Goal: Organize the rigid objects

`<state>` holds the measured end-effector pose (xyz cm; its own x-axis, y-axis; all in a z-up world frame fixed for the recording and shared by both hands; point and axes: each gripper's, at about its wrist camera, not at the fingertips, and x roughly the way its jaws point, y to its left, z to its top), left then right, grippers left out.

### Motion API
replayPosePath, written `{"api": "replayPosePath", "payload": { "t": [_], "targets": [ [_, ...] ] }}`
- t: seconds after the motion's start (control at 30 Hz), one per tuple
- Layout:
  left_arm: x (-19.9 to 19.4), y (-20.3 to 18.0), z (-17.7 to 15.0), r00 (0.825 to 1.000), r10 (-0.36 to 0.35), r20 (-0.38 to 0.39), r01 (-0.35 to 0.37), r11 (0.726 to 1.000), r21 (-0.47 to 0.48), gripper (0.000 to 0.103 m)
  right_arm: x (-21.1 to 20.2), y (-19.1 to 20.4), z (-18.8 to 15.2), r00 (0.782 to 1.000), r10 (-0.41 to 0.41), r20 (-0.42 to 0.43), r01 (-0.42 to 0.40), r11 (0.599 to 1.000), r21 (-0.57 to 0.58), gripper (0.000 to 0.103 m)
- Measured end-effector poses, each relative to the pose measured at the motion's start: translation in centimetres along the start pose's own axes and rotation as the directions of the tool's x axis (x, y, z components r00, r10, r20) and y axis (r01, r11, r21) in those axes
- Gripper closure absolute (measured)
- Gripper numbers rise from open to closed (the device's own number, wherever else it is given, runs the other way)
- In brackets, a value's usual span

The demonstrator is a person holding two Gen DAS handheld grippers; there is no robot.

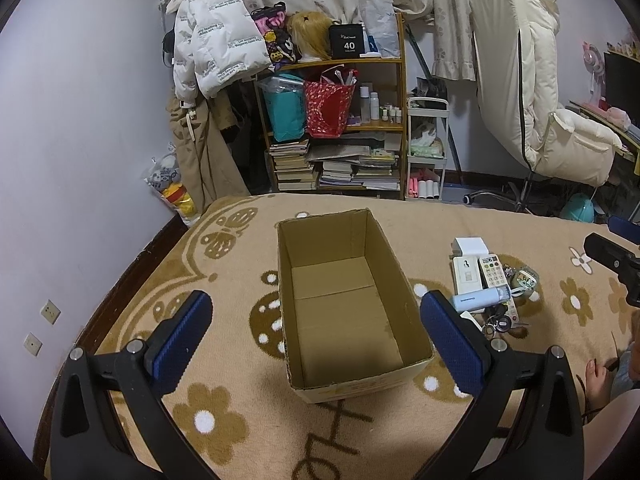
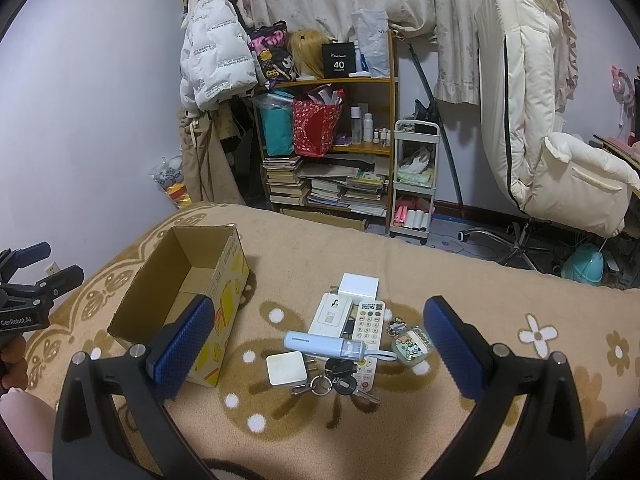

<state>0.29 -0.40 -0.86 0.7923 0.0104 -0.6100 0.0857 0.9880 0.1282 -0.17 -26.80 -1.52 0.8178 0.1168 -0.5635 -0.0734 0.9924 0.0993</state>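
Both pairs of jaws stood spread wide and held nothing. Left gripper (image 1: 316, 336) hovered over the open brown cardboard box (image 1: 344, 308), which sat empty on the tan flower-patterned blanket (image 1: 224, 420) covering the bed. Just right of the box lay the cluster to be sorted, with the right gripper (image 2: 320, 340) poised above it: a white square charger plug (image 2: 286, 369), a pale blue cylindrical power bank (image 2: 324, 345) lying across a flat white rectangular device (image 2: 331, 315), a white cube-shaped box (image 2: 359, 285) behind that, a bunch of black-headed keys on a ring (image 2: 340, 380), a white remote with coloured buttons (image 2: 368, 330), and a small green cartoon-printed case (image 2: 412, 342). All looked stiff and light. The power bank would probably roll, so pinching across its middle seemed best; the keys would dangle, so the ring or a black head looked safer. The remote was likely best gripped across its narrow sides.
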Motion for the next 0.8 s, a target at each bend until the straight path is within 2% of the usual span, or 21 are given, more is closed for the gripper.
{"api": "replayPosePath", "payload": {
  "t": [0.8],
  "targets": [
    [-0.37,0.61,0.43,1.000,0.009,0.006,-0.009,1.000,0.001,0.000,0.07,0.06,-0.02,1.000,0.000,-0.001,0.000,1.000,0.000,0.000]
  ]
}}
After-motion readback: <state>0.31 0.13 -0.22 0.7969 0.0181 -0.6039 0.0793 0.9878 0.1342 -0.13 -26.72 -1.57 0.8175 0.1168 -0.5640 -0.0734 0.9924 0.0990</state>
